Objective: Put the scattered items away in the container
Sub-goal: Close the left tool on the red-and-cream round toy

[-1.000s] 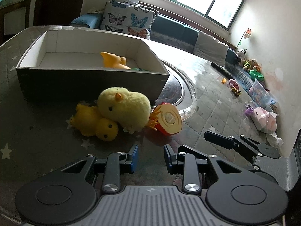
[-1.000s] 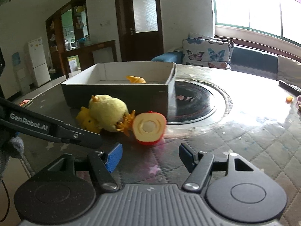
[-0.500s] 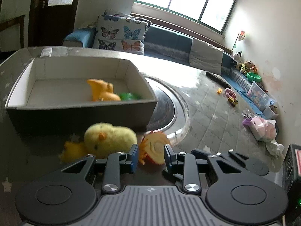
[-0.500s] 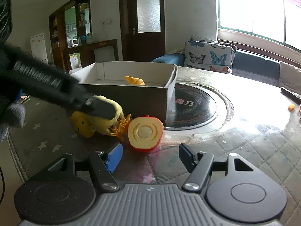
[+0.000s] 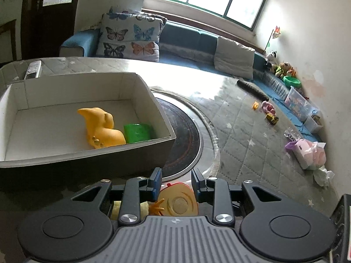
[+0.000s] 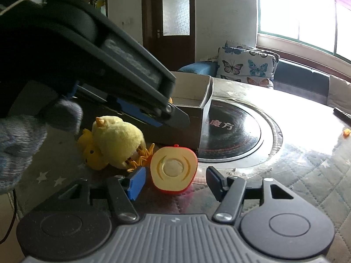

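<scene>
A cardboard box [image 5: 92, 155] holds an orange toy animal [image 5: 99, 129] and a green object [image 5: 138, 132]. In front of it lie a toy apple half [image 6: 173, 168], a yellow plush chick [image 6: 116, 140] and a yellow rubber duck [image 6: 92, 153]. My right gripper [image 6: 175, 180] is open, its fingers on either side of the apple half, low on the table. My left gripper [image 5: 176, 180] is open and raised above the toys, level with the box's front wall; the apple half [image 5: 177, 201] shows below it. The left gripper body [image 6: 98, 70] fills the upper left of the right wrist view.
A dark round plate [image 6: 232, 131] is set into the quilted table right of the box. A remote [image 5: 33, 69] lies behind the box. Small toys [image 5: 268, 111] and a pink bag [image 5: 309, 153] sit at the table's far right edge. A sofa with butterfly cushions [image 5: 131, 39] is behind.
My left gripper has risen and moved forward over the toys toward the box. My right gripper has moved in until its open fingers flank the apple half.
</scene>
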Demonstrator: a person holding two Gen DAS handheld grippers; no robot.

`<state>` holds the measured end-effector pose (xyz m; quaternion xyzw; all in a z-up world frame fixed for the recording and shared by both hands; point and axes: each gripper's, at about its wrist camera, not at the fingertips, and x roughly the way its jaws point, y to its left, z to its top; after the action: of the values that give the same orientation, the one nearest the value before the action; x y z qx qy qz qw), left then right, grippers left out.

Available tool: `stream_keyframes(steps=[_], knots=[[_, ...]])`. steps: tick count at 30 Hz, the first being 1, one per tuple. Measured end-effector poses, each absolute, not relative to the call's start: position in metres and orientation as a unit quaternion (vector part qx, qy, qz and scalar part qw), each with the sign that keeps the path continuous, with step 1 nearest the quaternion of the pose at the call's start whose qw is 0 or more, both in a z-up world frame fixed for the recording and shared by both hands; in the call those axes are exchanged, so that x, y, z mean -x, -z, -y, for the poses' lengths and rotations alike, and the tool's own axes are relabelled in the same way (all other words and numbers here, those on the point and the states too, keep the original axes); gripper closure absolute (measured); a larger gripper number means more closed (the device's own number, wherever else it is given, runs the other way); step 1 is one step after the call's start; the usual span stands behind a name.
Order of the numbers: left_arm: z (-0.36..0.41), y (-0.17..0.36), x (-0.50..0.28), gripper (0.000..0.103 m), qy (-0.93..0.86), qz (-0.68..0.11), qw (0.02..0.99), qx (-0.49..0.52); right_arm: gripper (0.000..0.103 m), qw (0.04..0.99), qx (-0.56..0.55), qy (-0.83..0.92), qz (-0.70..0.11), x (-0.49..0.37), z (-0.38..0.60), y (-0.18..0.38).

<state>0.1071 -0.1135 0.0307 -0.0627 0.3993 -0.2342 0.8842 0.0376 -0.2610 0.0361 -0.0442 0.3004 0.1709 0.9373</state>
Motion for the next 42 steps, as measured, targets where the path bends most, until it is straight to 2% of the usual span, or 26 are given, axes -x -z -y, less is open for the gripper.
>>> stream_keyframes(steps=[3, 6, 30, 42], knots=[[0.114, -0.026, -0.113, 0.071, 0.235, -0.41, 0.879, 0.069, 0.045, 0.937, 0.043, -0.17, -0.303, -0.037, 0.262, -0.036], [0.114, -0.021, -0.12, 0.071, 0.235, -0.421, 0.873, 0.075, 0.054, 0.936, 0.041, -0.17, -0.305, -0.037, 0.263, -0.036], [0.137, -0.012, -0.118, 0.071, 0.268, -0.451, 0.848, 0.076, 0.055, 0.938, 0.017, -0.131, -0.322, -0.013, 0.296, -0.028], [0.128, -0.015, -0.117, 0.071, 0.241, -0.437, 0.86, 0.107, 0.053, 0.941, 0.02, -0.14, -0.306, -0.022, 0.291, -0.031]])
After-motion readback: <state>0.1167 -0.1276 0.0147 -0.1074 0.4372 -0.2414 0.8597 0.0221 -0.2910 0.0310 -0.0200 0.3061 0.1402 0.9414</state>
